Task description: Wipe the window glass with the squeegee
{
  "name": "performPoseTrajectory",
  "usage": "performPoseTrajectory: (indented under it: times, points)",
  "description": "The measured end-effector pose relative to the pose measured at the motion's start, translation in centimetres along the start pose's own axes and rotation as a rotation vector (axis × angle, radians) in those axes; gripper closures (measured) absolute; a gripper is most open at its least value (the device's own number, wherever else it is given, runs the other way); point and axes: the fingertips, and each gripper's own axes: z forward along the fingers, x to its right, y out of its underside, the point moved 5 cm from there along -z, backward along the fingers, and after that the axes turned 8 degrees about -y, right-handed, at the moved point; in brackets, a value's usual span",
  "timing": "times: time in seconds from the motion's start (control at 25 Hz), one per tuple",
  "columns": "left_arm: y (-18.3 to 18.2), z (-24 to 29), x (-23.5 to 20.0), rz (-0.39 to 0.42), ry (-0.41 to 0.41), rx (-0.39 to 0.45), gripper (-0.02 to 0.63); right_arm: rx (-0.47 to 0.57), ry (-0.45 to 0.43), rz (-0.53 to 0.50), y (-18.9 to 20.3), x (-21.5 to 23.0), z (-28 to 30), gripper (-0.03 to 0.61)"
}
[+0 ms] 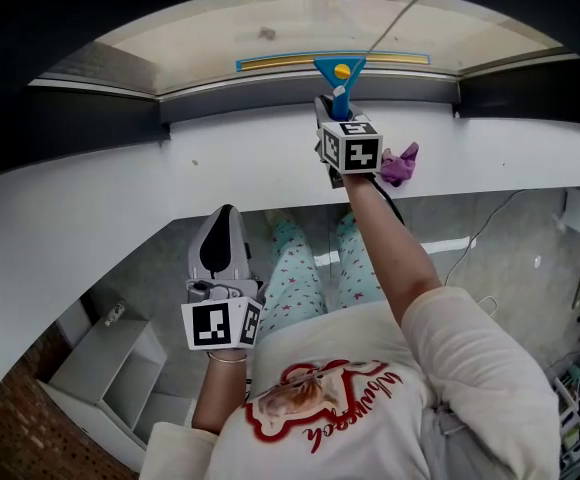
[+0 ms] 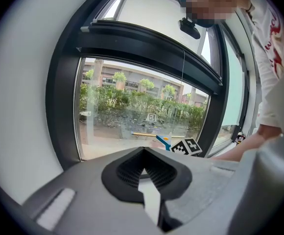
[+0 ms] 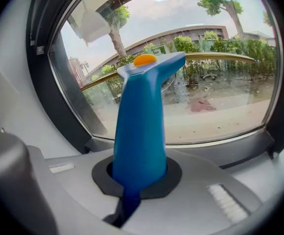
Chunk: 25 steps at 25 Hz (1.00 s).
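right gripper [image 3: 132, 190]: jaws clamped on blue squeegee [image 3: 141, 126] handle | orange dot at handle top | yellow blade bar against window glass [image 3: 215, 97] | dark frame [image 3: 59, 97] at left | trees, building outside

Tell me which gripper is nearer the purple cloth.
Right. The right gripper, holding the squeegee, is just beside the purple cloth; the left gripper hangs far back from it.
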Motion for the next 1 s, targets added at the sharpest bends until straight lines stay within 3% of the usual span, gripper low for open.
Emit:
performPoseTrajectory:
  times: [0.48,0.84,1.0]
  points:
    - [0.5,0.3,-0.6,-0.015,-0.011,-0.015,0.614,-0.077,0.012,0.042,3.1,1.6,1.6,0.554]
    - [1.8,0.3,-1.8,-0.09,-0.044,-0.049,0.614,-0.122,-0.019,0.081,4.3,2.2,3.6,0.554]
    - [1.8,-0.1,-2.1,-0.084,-0.064,-0.045,0.614,-0.138,-0.008,0.106,4.9,2.8,4.2,0.554]
